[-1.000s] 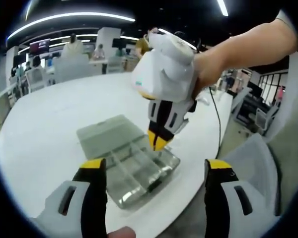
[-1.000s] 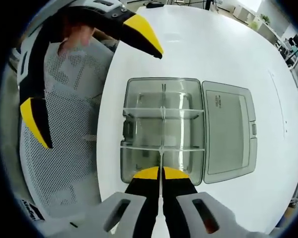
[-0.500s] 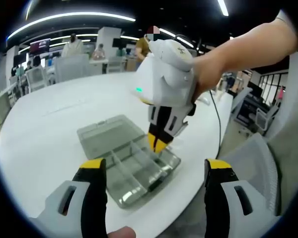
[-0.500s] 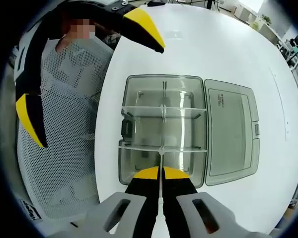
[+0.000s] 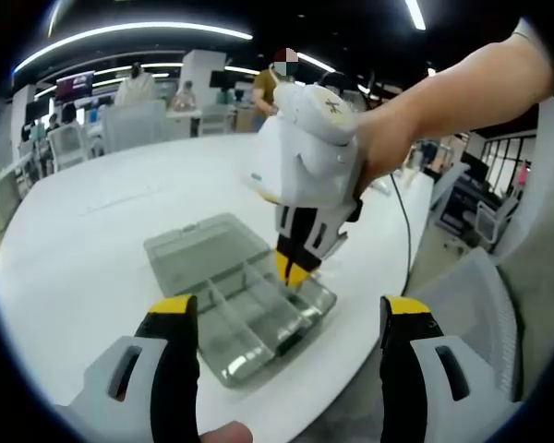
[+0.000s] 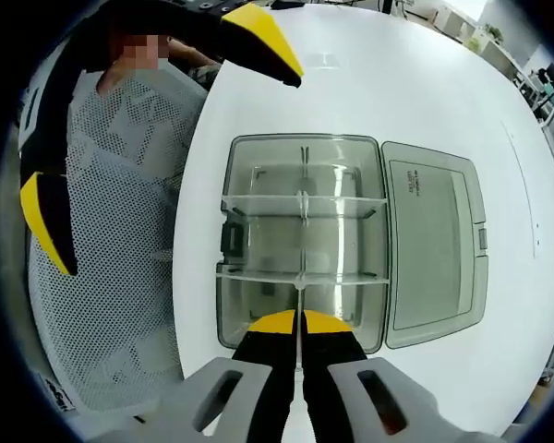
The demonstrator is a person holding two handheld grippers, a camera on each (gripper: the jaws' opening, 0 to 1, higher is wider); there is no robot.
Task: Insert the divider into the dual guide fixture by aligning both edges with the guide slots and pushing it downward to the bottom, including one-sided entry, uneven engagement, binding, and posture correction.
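— One change on the white table (image 5: 92, 240)?
— Just one. Clear box (image 6: 258, 157) near the table's edge, lid (image 6: 434, 249) flat open beside it. Looms slightly larger in the right gripper view than a second ago, so reads as a descent, not a shift of the box.
— Right gripper (image 6: 298, 321)?
— Pressed together on the thin clear divider (image 6: 299, 300). Lower now, over the box's nearest compartment, lined up with the centre of the nearest cross wall (image 6: 258, 274). Probably just entering the guides; not yet bottomed.
— Left gripper (image 5: 289, 305)?
— Spread wide, pinching nothing, held back off the table's edge.
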